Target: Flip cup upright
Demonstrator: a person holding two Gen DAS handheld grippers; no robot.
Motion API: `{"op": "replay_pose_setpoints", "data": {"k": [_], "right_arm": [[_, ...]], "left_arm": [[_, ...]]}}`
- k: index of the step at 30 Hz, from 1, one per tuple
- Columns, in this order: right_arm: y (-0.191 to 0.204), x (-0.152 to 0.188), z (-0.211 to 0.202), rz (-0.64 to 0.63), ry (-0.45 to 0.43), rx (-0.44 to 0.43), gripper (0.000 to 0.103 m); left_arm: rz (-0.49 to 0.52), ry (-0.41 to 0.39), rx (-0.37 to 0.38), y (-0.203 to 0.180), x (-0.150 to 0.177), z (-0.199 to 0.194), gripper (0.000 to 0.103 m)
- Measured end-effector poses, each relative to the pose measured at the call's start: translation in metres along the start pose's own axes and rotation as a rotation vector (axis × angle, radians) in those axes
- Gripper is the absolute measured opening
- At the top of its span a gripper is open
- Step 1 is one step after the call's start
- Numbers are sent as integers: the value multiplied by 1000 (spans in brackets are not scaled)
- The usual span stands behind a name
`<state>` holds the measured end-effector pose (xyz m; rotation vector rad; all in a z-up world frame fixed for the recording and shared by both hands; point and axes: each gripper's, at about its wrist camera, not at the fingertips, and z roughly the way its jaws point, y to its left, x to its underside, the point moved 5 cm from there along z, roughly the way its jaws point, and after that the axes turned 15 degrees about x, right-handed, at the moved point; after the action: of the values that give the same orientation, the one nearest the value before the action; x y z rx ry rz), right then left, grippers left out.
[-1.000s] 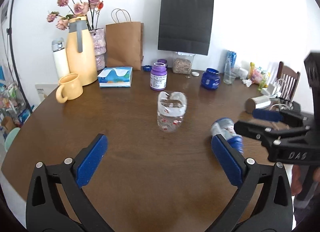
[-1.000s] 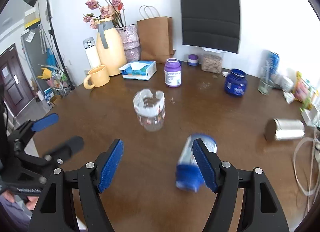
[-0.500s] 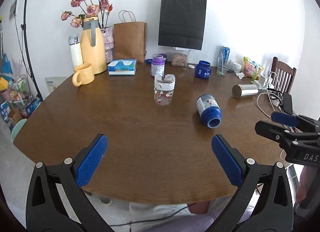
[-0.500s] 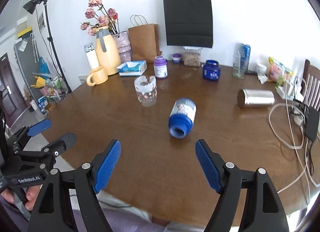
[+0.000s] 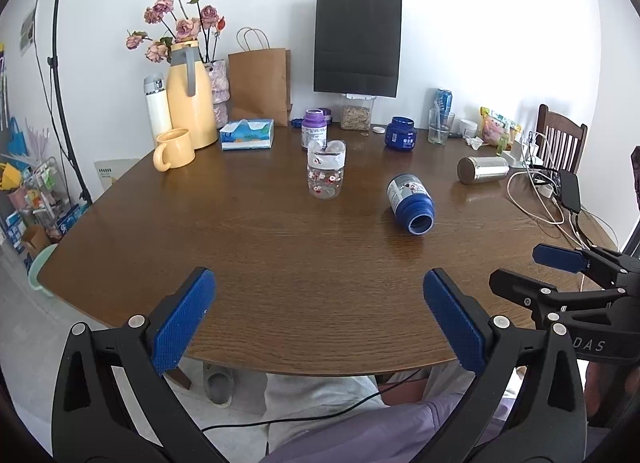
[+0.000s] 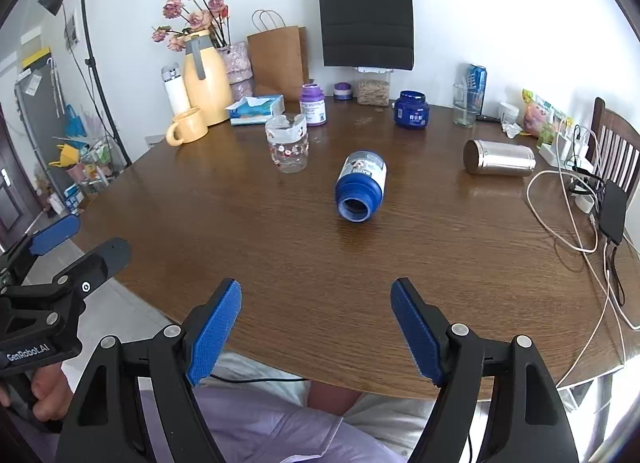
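Note:
A blue cup [image 5: 411,203] with a white label lies on its side on the brown table [image 5: 280,271], its open mouth toward me; it also shows in the right wrist view [image 6: 360,187]. A clear printed glass cup [image 5: 325,174] stands upright to its left, also in the right wrist view [image 6: 288,143]. My left gripper [image 5: 316,323] is open and empty at the table's near edge. My right gripper [image 6: 316,327] is open and empty, also back at the near edge, well short of the blue cup.
A steel tumbler [image 6: 499,158] lies on its side at the right. Cables and a power bank [image 6: 612,211] sit at the right edge. A yellow mug [image 5: 173,149], jug, tissue box [image 5: 247,134], purple bottle [image 5: 313,128], blue jar [image 5: 401,134] and bags line the back.
Both grippers have pulled back from over the table to its near edge. The blue cup, earlier beside the right gripper's finger, now lies free on its side.

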<state>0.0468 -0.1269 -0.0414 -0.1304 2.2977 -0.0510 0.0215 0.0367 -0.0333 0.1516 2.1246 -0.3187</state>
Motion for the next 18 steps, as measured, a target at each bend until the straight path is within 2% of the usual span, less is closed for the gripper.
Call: {"op": "replay_pose_setpoints", "data": {"k": [5, 18], "right_arm": [[-3, -4, -9, 11, -37, 17, 81], [-13, -10, -15, 42, -58, 39, 81]], "left_arm": [[10, 3, -6, -2, 0, 0, 103], [11, -1, -6, -2, -2, -1, 103]]}}
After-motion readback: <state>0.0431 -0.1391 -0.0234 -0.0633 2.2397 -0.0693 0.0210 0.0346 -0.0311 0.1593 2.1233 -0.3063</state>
